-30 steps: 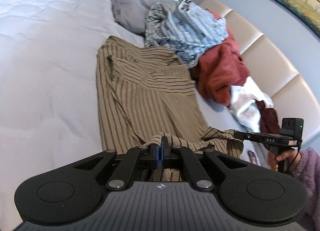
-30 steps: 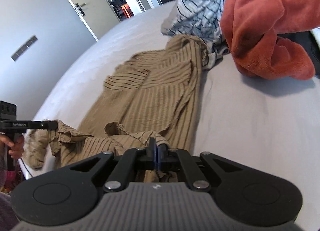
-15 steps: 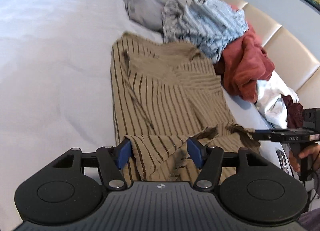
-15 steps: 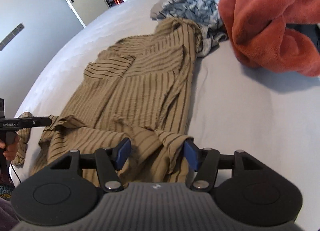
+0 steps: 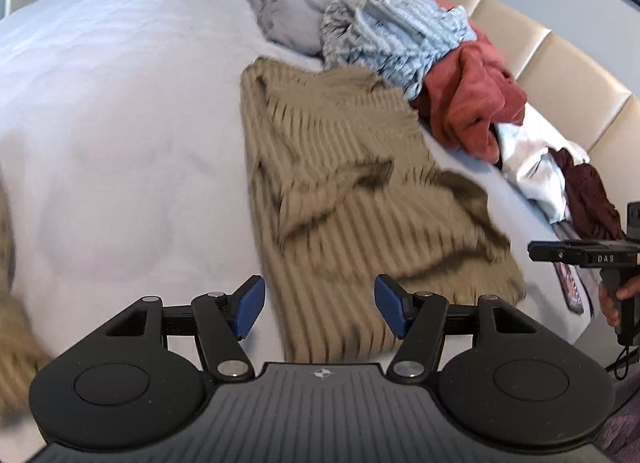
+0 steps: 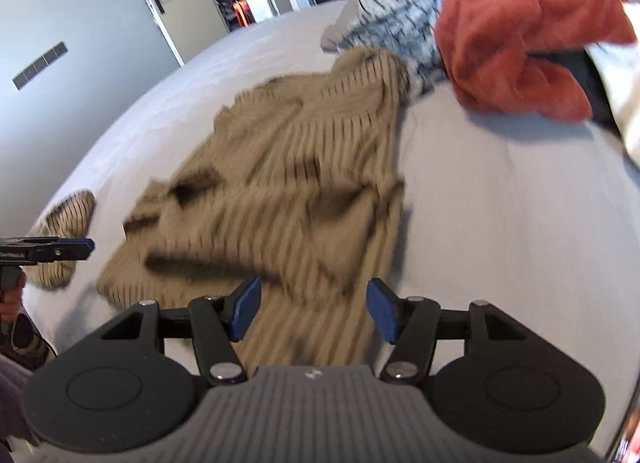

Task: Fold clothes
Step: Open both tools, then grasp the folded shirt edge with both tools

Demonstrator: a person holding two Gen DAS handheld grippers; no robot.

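White bed (image 5: 120, 123) w/ beige padded headboard (image 5: 560, 75); grey door (image 6: 132, 3), open doorway behind

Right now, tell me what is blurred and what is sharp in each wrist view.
Left wrist view: the striped tan garment is smeared by motion, while the left gripper with its blue fingers stays crisp. Right wrist view: the same garment and the rust-red fleece are streaked, while the right gripper is sharp; fisheye bends the bed edge.

Soft, even daylight fills both views. The tan striped garment (image 5: 360, 199) is smeared by motion blur, and the fisheye bends all edges strongly.
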